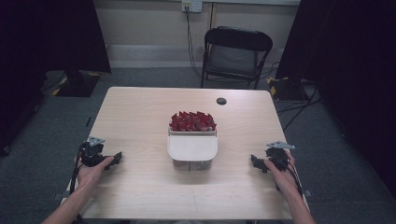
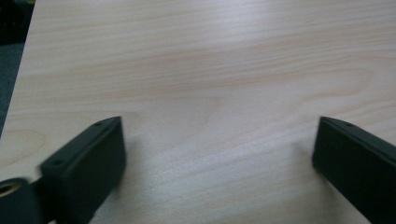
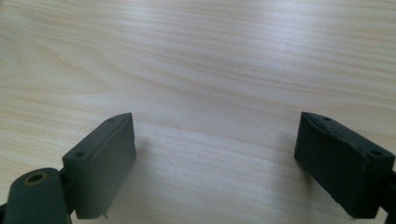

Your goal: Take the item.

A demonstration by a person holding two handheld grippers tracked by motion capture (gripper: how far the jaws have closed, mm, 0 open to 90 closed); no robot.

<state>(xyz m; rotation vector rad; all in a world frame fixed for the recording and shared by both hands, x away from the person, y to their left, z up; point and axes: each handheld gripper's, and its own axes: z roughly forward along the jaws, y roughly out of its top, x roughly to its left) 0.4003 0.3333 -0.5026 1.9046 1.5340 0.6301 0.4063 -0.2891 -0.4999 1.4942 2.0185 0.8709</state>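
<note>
Container (image 1: 192, 150) with red pieces sits mid-surface (image 1: 140, 116), between the left tongs (image 1: 116, 157) and right tongs (image 1: 254, 161), about equally far from each; both tongs spread, empty, pointing inward.

a black folding chair (image 1: 237, 51) stands on the grey carpet (image 1: 149, 77) beyond the far edge of the light wooden table (image 1: 140, 116). a small dark round hole (image 1: 221, 101) sits near the table's far edge. cables (image 1: 189, 42) hang from a wall socket (image 1: 191, 5).
</note>
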